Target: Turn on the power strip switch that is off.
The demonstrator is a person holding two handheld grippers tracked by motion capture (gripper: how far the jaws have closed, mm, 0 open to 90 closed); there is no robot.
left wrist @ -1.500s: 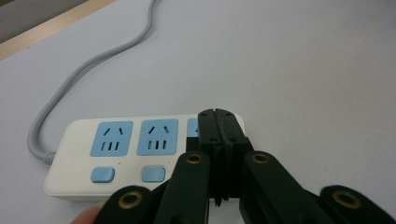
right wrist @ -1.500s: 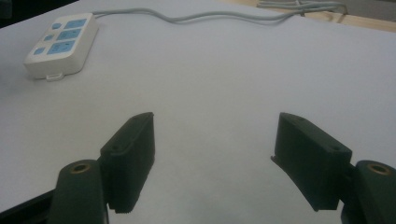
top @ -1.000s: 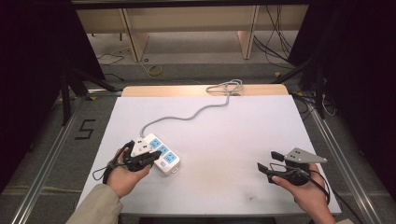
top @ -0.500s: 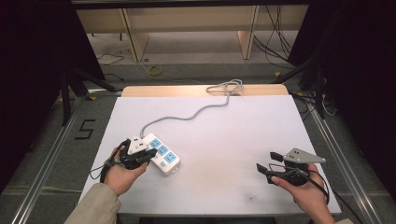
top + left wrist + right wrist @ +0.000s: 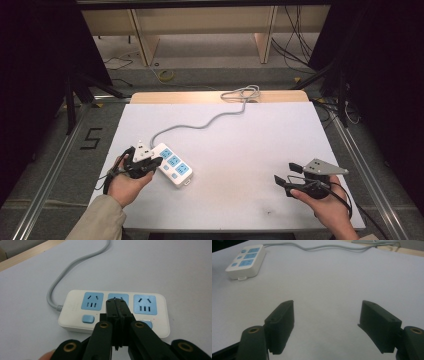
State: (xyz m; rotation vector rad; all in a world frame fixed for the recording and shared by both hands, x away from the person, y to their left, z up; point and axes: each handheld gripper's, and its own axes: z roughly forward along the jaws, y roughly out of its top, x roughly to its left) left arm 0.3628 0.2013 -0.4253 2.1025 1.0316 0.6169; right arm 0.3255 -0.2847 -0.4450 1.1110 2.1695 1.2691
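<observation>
high view first: the white three-socket power strip with blue faces [image 5: 171, 167] lies at the near left of the white-topped table [image 5: 240, 140], its grey cord [image 5: 210, 120] snaking off to the far edge where it coils on the bare wood strip. the left tool [image 5: 150, 163] sits right over the strip's near end, and in the left gripper view its black jaws are clenched together with nothing between them, the paired tips [image 5: 117, 305] poised over the middle socket, just above the row of blue rocker buttons [image 5: 88, 319]. i can't say whether the tips actually touch the plastic.

my read: this is the pressing step, a closed point going for a switch or socket face. the next move wants a small, straight dab down onto one button, without skidding the light strip sideways.

the right tool [image 5: 285, 183] waits at the near right, well apart, jaws spread wide and released over bare table in the right gripper view, the strip [image 5: 245, 261] off in the far corner.

room is generous: open white surface between the two hands and beyond the strip. the near table edge runs close under both wrists, so any drag toward the person has little margin.
</observation>
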